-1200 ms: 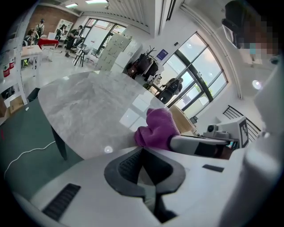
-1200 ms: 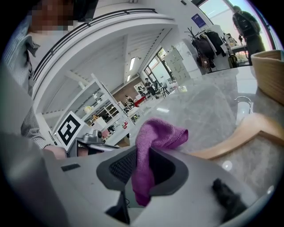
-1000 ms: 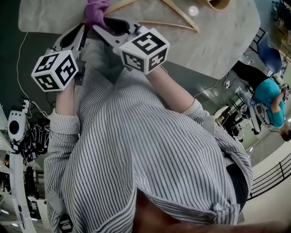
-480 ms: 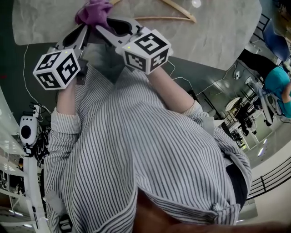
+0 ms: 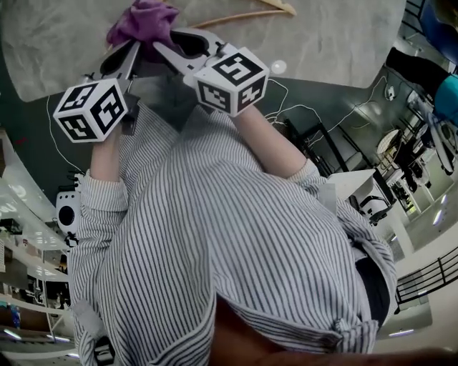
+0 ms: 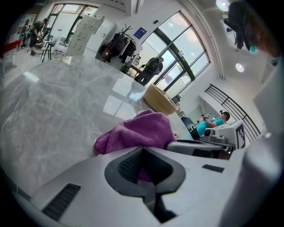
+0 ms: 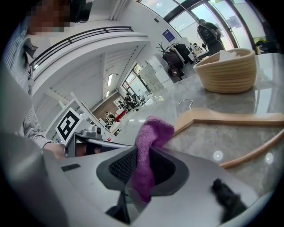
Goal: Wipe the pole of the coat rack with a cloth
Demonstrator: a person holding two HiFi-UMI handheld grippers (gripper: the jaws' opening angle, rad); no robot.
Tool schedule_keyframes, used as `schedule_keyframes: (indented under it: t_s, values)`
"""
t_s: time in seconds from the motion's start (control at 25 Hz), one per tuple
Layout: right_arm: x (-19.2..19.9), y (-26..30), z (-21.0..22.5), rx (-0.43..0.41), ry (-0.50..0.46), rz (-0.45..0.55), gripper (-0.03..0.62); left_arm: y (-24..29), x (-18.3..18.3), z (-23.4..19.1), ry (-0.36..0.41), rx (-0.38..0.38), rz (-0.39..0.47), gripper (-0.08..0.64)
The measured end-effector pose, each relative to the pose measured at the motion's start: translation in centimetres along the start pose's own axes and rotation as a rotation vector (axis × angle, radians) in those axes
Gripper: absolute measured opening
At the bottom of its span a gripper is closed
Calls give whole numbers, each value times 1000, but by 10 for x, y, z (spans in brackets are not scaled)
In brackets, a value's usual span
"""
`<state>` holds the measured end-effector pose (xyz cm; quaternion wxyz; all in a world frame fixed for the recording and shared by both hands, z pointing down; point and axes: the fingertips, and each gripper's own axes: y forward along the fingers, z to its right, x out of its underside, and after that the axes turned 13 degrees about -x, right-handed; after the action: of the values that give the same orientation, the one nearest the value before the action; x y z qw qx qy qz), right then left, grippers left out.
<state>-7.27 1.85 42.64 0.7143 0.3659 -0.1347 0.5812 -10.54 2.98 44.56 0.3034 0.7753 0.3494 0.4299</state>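
Note:
A purple cloth (image 5: 144, 19) hangs bunched between my two grippers above the near edge of a marble table (image 5: 336, 43). In the head view my left gripper (image 5: 134, 46) and right gripper (image 5: 160, 45) meet at the cloth from either side. The left gripper view has the cloth (image 6: 138, 132) piled over the shut jaws of the left gripper (image 6: 145, 165), with a purple bit caught in the gap. A strip of cloth (image 7: 150, 141) runs down between the shut jaws of the right gripper (image 7: 142, 176). No coat rack pole shows near the grippers.
A wooden hanger (image 7: 230, 119) lies on the table beyond the cloth, and a woven basket (image 7: 228, 70) stands further back. Cables and dark stands (image 5: 315, 139) are on the floor to the right. Another person in a teal top (image 6: 212, 124) is far off.
The table, hanger and floor have slid up and left in the head view. The grippers keep their place against my body, and the cloth stays held between them.

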Motion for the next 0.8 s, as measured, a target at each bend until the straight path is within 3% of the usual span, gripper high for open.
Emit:
schedule_keyframes:
  t_s: [0.8]
  values:
    - [8, -70, 37, 179, 117, 176, 89, 39, 3, 69, 239, 137, -136, 11]
